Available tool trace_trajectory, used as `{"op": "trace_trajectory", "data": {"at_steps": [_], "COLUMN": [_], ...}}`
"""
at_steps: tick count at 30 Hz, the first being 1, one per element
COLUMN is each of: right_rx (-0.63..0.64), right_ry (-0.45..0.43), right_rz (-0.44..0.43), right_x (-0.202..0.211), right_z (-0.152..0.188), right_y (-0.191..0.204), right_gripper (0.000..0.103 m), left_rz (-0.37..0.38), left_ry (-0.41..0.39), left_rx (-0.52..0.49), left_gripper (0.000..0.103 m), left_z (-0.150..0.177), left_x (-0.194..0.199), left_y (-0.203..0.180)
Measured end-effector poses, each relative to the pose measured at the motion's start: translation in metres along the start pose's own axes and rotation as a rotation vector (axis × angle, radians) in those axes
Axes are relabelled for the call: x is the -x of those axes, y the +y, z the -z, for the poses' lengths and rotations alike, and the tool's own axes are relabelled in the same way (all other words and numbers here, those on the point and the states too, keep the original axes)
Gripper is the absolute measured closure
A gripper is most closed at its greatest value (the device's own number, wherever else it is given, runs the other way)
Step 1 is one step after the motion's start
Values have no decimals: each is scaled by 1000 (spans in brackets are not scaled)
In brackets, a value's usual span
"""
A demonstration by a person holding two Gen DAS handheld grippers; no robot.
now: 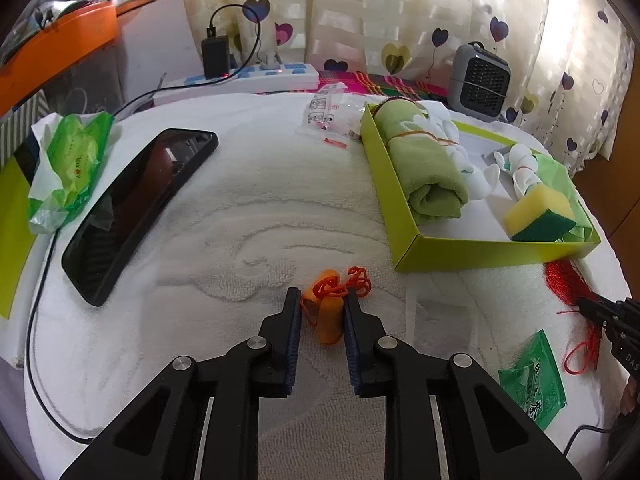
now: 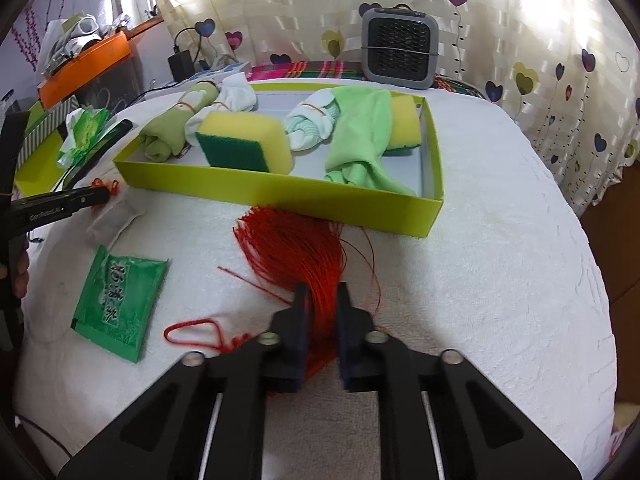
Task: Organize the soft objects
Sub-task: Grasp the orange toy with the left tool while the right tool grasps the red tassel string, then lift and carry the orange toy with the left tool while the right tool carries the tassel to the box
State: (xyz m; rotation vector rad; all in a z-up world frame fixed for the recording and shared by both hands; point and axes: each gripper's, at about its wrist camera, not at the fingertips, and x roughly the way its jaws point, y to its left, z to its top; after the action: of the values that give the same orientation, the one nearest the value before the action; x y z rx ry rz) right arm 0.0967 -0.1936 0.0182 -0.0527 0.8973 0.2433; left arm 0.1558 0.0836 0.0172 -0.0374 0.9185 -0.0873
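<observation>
Both claws are down on the white towel [image 1: 248, 216] that covers the table, each pinching its own item.

Left gripper [image 1: 322, 300]: pads pressed onto the orange soft piece [image 1: 329, 322], which has a coil of orange cord [image 1: 340, 284] at its far end. The piece lies between my fingers with its long axis running straight along them, cord end pointing away from me toward the far edge of the towel. The green box [image 1: 472, 246] sits ahead and to the right of this claw, its near-left corner the closest part.

Right gripper [image 2: 322, 300]: pinching the red tassel [image 2: 296, 248] near its bound end. The long axis runs along my fingers; the loose fringe fans away from me and its tips reach the box's near wall [image 2: 280, 194]. The tassel's hanging loop [image 2: 192, 330] trails back left of the claw, beside the green sachet [image 2: 120, 300].

Judgement: the right claw is the nearer to the box, so the tassel needs only a lift and a short carry forward over the near wall. The orange piece has to travel rightward and forward. Free floor in the box looks to lie between the front sponge [image 2: 244, 142] and the green cloth [image 2: 360, 136].
</observation>
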Motion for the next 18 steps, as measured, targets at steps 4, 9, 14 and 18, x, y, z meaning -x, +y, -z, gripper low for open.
{"op": "trace_trajectory", "data": {"at_steps": [4,9,14,18], "right_rx": [-7,-18,-32,-58], "right_ry": [-6,-14,-28,-39], "right_rz": [-7,-39,-81,-143], "right_x": [1,4,8,13], "right_z": [1,2,3,4], "right_y": [0,0,0,-2], "right_gripper": [96,96,97,97], "left_rz": [6,11,25,40], "left_ry": [-2,-2,0,1], "left_rx": [7,11,25,36], "left_gripper": [85,86,86,86], "left_z": [0,0,1,2], "left_x": [0,1,3,7], "left_y": [1,2,3,3]}}
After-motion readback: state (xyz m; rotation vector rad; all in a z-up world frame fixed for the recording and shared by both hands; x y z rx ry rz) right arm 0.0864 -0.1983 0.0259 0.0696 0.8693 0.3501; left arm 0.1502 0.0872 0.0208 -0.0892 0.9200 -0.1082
